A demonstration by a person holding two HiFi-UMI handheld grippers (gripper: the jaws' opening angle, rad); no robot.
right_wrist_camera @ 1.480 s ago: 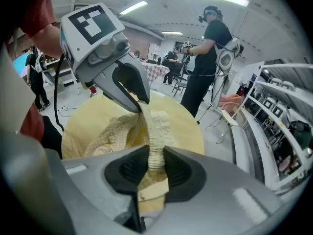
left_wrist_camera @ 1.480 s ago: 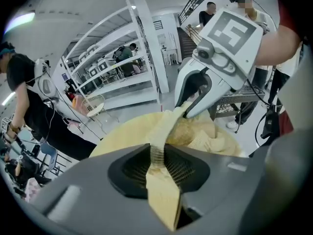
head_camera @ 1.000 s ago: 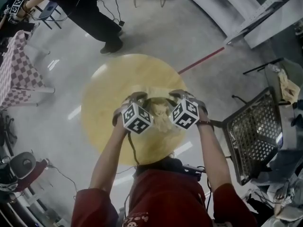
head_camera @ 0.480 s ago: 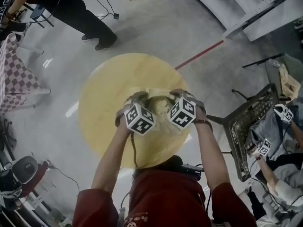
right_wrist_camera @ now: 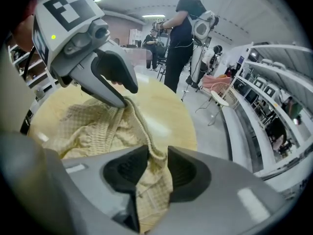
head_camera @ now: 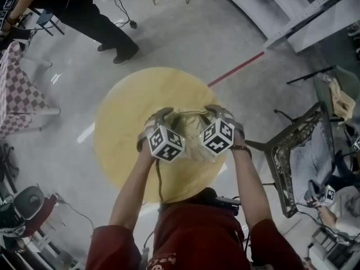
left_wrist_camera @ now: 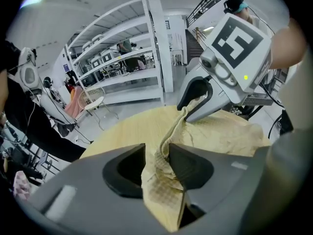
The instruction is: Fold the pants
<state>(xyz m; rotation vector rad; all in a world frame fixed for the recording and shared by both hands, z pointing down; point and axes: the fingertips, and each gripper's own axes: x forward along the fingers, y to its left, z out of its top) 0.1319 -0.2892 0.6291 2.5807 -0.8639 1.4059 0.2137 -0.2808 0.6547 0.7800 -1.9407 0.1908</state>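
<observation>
Pale yellow checked pants lie bunched on a round yellow table. My left gripper and right gripper stand side by side at the pile's far edge, both pointing steeply down. In the left gripper view the ribbed hem runs between the jaws of my left gripper, which are opening, with a gap beside the cloth. In the right gripper view my right gripper is opening too, the hem still lying between its jaws. Each gripper shows in the other's view.
A person in black stands beyond the table at the upper left. A checkered cloth hangs at the left. A mesh chair stands close on the right. White shelving lines the far wall.
Both hands have sunk a little toward the table with the pants' edge. The person in black has stepped left.
</observation>
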